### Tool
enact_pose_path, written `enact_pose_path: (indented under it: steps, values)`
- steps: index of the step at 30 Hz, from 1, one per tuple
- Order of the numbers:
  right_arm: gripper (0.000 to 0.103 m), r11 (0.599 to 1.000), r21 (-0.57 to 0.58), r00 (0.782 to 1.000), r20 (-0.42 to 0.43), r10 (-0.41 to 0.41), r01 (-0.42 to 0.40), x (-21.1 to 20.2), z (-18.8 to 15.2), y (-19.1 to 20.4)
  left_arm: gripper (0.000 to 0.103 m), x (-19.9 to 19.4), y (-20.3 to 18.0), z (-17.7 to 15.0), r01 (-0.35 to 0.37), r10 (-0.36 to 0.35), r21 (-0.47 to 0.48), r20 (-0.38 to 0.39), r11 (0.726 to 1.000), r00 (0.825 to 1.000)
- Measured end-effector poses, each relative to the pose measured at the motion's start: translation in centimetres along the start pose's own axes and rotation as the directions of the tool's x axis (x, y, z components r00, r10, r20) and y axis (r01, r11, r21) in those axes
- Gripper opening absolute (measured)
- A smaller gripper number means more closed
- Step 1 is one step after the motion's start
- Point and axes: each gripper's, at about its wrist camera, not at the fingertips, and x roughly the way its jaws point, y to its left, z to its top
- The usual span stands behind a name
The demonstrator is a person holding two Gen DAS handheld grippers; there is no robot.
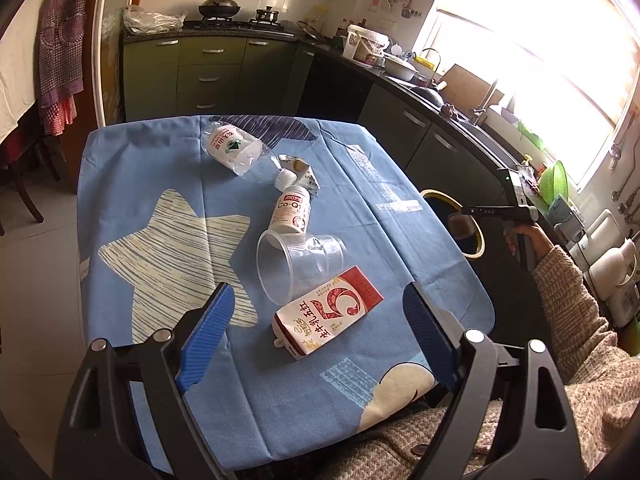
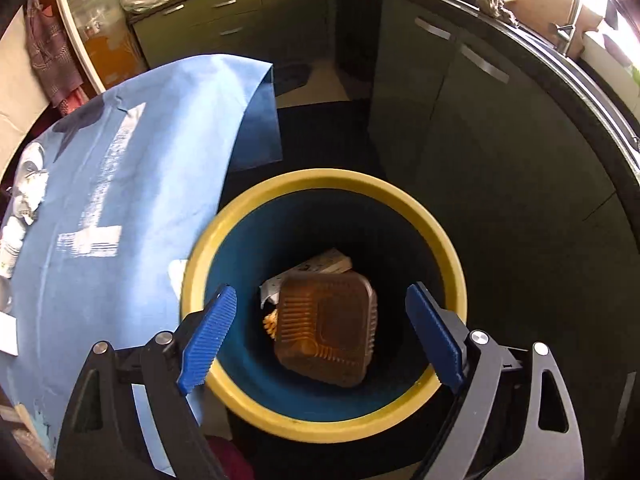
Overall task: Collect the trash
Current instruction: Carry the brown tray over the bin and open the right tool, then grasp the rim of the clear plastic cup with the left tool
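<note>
In the left wrist view, trash lies on the blue-clothed table (image 1: 140, 168): a red and white milk carton (image 1: 326, 318), a clear plastic cup (image 1: 298, 266) on its side, a white Co-Q10 bottle (image 1: 292, 212), a crumpled wrapper (image 1: 302, 174) and a clear plastic bottle (image 1: 232, 148). My left gripper (image 1: 320, 320) is open, above the near table edge, with the carton between its fingers. My right gripper (image 2: 322, 338) is open and empty above a yellow-rimmed blue bin (image 2: 236, 236). In the bin lie a brown plastic tray (image 2: 326, 328) and paper scraps.
The bin (image 1: 476, 236) stands on the floor right of the table, next to dark green cabinets (image 2: 500, 128). A counter with a sink and dishes (image 1: 400, 68) runs along the right wall. A stove with pots (image 1: 236, 12) is at the back.
</note>
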Motion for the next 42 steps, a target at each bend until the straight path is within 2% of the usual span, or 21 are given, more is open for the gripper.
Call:
enact_pose_path:
  steps: [3, 10, 15, 21, 25, 26, 28, 29, 33, 37, 42]
  values:
    - [0.086, 0.999, 0.035, 1.000, 0.023, 0.000, -0.001, -0.8, -0.6, 0.0, 0.085, 1.0, 0.0, 0.1, 0.032, -0.032, 0.008, -0.028, 0.999, 0.999]
    - [0.086, 0.995, 0.003, 0.993, 0.076, 0.095, -0.095, -4.0, -3.7, 2.3, 0.082, 5.5, 1.0, 1.1, 0.090, -0.091, -0.010, -0.108, 0.996, 0.990]
    - [0.086, 0.989, -0.055, 0.987, 0.074, 0.140, -0.136, -5.3, -5.5, 5.6, 0.071, 9.3, 2.8, 1.8, 0.095, -0.107, -0.080, -0.173, 0.992, 0.979]
    - [0.086, 0.977, -0.124, 0.980, 0.080, 0.182, -0.172, -6.7, -6.8, 8.9, 0.063, 12.2, 4.2, 2.2, 0.152, -0.186, -0.162, -0.219, 0.975, 0.958]
    - [0.087, 0.971, -0.148, 0.977, 0.079, 0.200, -0.187, -6.9, -7.0, 10.0, 0.046, 13.1, 4.4, 2.2, 0.160, -0.198, -0.176, -0.229, 0.971, 0.953]
    - [0.087, 0.970, -0.152, 0.977, 0.076, 0.201, -0.188, -6.9, -7.0, 10.2, 0.043, 13.1, 4.4, 2.2, 0.162, -0.200, -0.175, -0.229, 0.971, 0.953]
    - [0.087, 0.971, -0.155, 0.977, 0.077, 0.197, -0.183, -6.8, -7.1, 10.4, 0.023, 13.3, 4.3, 2.3, 0.168, -0.203, -0.168, -0.225, 0.971, 0.953]
    - [0.087, 0.970, -0.155, 0.976, 0.077, 0.201, -0.188, -6.8, -7.2, 10.5, 0.017, 13.3, 4.2, 2.4, 0.168, -0.202, -0.162, -0.221, 0.972, 0.954]
    - [0.087, 0.968, -0.150, 0.974, 0.078, 0.212, -0.199, -6.8, -7.3, 10.6, 0.006, 12.6, 3.2, 3.0, 0.180, -0.200, -0.115, -0.200, 0.977, 0.959]
    - [0.087, 0.968, -0.154, 0.973, 0.096, 0.212, -0.196, -7.4, -7.8, 10.5, 0.004, 11.5, 1.8, 4.1, 0.149, -0.154, -0.046, -0.162, 0.988, 0.975]
    - [0.087, 0.971, -0.134, 0.969, 0.121, 0.216, -0.200, -8.4, -8.9, 9.6, 0.004, 10.4, -0.5, 5.4, 0.175, -0.171, 0.013, -0.151, 0.984, 0.974]
